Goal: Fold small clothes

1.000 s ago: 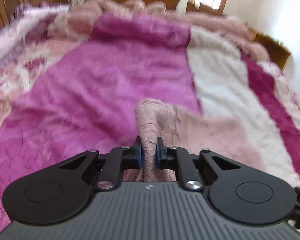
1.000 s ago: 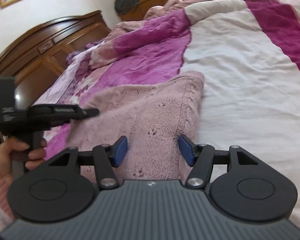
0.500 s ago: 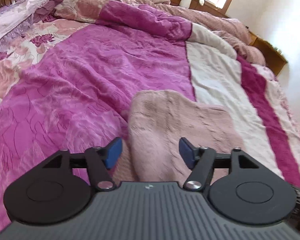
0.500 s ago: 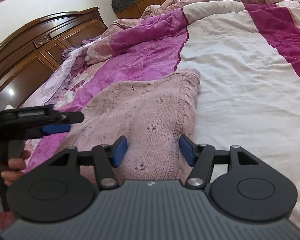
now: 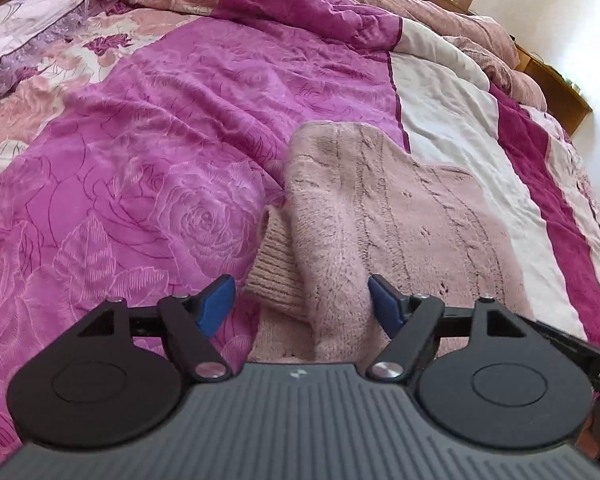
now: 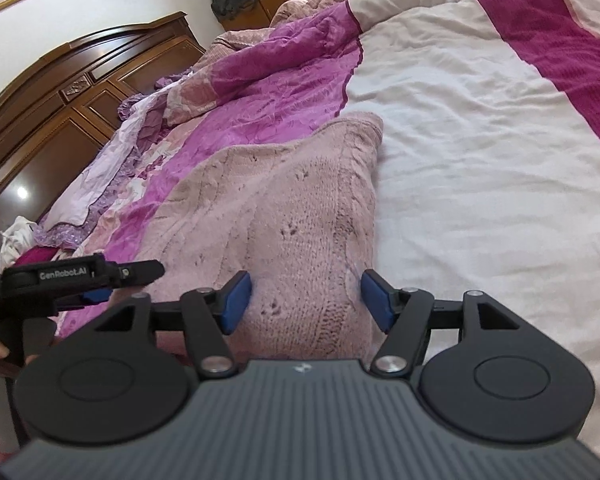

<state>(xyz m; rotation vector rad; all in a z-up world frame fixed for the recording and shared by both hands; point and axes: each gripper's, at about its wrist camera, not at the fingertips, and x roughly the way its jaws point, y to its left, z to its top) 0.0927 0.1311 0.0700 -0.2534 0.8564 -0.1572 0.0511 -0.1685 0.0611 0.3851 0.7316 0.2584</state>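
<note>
A pale pink knitted sweater (image 5: 400,216) lies folded on the bed, with a ribbed cuff (image 5: 274,272) sticking out at its left edge. My left gripper (image 5: 302,304) is open, its blue pads either side of the sweater's near left edge, holding nothing. In the right wrist view the same sweater (image 6: 268,208) lies ahead. My right gripper (image 6: 306,300) is open over its near right edge, empty. The left gripper also shows in the right wrist view (image 6: 88,276) at the far left, held by a hand.
The sweater rests on a magenta, white and pink quilt (image 5: 140,152) covering the bed (image 6: 480,120). A dark wooden headboard (image 6: 60,92) stands at the left. Bunched bedding (image 5: 420,8) and wooden furniture (image 5: 552,76) line the far side.
My left gripper let go of the sweater fold and opened; the fold now lies flat. The right gripper stayed open and barely moved.
</note>
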